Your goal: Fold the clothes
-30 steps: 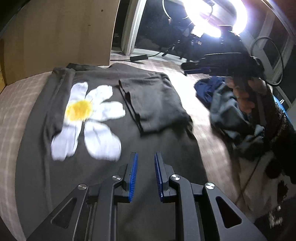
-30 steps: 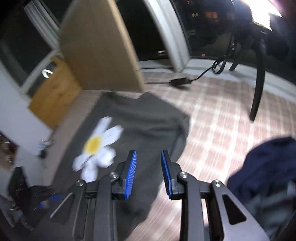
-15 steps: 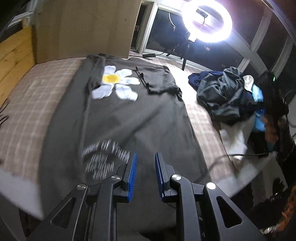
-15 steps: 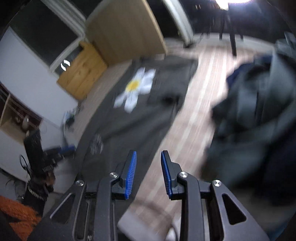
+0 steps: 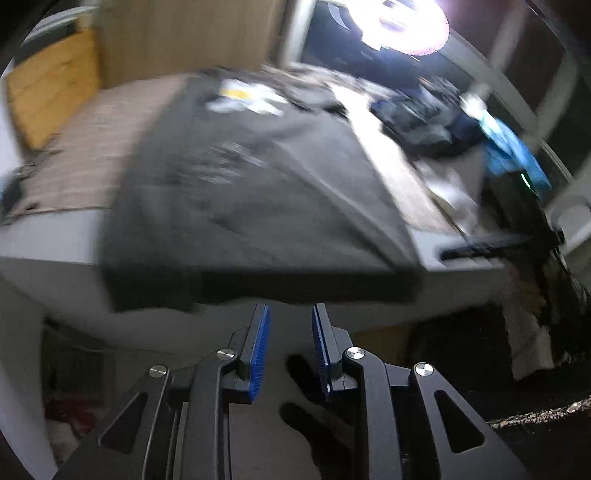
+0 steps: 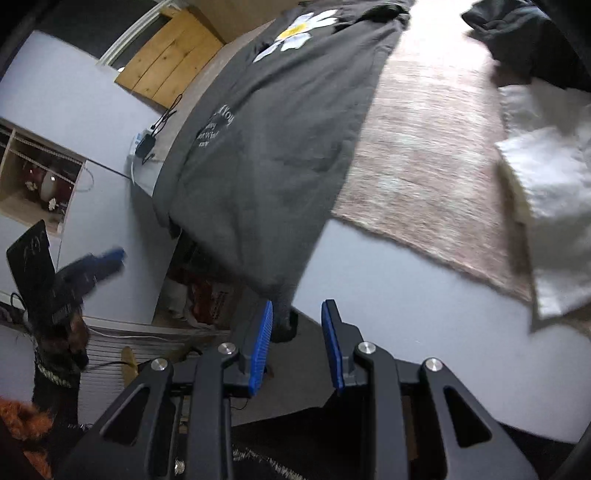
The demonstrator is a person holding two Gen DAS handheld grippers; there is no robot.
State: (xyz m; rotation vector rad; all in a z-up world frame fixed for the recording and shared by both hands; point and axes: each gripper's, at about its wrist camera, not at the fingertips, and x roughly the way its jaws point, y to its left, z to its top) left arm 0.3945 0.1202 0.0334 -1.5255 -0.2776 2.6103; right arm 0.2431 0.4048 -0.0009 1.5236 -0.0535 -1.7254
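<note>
Shirts: we count one big grey shirt (image 6: 273,155) with one daisy (image 6: 295,31), flat on the bed (image 6: 424,140). Our two grippers, left (image 5: 289,347) and right (image 6: 296,343), are open and hold nothing.

Home bedroom: bed (image 6: 388,295), wooden headboard (image 6: 170,62), clothes pile (image 5: 424,118).

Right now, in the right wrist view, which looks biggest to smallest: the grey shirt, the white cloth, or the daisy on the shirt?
1. Grey shirt, biggest by far.
2. White cloth; it runs off the picture's edge and lies nearer the camera, so its true size is unsure.
3. Daisy, smallest, though farthest away.
</note>
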